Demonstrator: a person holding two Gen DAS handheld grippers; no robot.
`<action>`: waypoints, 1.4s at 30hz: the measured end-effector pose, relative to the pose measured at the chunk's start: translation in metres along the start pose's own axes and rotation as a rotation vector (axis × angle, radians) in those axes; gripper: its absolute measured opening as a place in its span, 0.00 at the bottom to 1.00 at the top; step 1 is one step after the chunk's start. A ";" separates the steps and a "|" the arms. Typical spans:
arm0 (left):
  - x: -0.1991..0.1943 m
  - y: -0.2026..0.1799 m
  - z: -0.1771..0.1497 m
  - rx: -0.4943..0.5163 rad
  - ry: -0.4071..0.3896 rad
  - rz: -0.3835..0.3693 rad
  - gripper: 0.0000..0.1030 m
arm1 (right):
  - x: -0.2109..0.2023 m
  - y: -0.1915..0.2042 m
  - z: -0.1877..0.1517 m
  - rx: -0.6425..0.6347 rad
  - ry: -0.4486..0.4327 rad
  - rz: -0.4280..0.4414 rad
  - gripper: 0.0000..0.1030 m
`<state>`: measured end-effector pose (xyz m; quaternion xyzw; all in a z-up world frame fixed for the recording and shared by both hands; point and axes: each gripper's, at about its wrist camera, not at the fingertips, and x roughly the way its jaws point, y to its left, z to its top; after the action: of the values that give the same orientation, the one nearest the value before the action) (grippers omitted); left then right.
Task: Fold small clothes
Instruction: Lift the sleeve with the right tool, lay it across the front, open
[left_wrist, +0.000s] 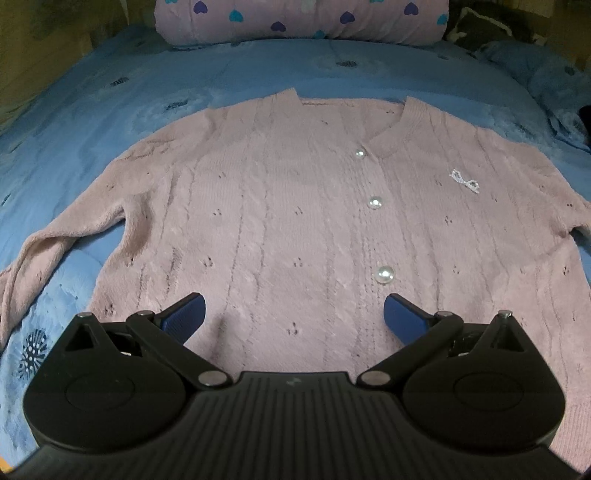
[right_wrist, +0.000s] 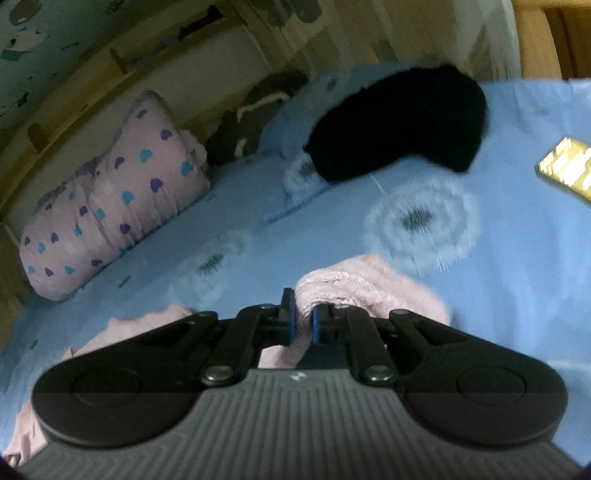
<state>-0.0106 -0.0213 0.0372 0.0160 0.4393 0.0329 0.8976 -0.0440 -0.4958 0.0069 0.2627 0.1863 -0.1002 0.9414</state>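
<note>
Pink cardigan (left_wrist: 280, 206) lies flat on the blue bed (left_wrist: 92, 110), its right sleeve cut off by the frame. Left hand-held gripper (left_wrist: 294, 317) hangs wide above the hem. Right hand-held gripper (right_wrist: 303, 325) pinches a pink sleeve end (right_wrist: 369, 291); view blurred.

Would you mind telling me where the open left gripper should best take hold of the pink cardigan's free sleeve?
Probably at the cuff end of the free sleeve, coming down from above onto its outer edge. It lies flat and bent on the blue bedspread, away from the cardigan body, so one layer lifts cleanly. The left gripper is open over the hem.
</note>
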 end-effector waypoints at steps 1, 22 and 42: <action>0.000 0.002 0.001 -0.003 -0.002 -0.001 1.00 | -0.002 0.004 0.005 -0.008 -0.013 -0.001 0.11; 0.021 0.047 0.020 -0.043 -0.017 -0.024 1.00 | -0.013 0.103 0.045 -0.238 -0.134 0.005 0.11; 0.037 0.090 0.009 -0.119 -0.060 -0.020 1.00 | -0.006 0.286 -0.011 -0.464 -0.103 0.278 0.11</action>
<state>0.0149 0.0710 0.0188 -0.0409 0.4098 0.0494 0.9099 0.0295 -0.2485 0.1318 0.0575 0.1185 0.0622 0.9893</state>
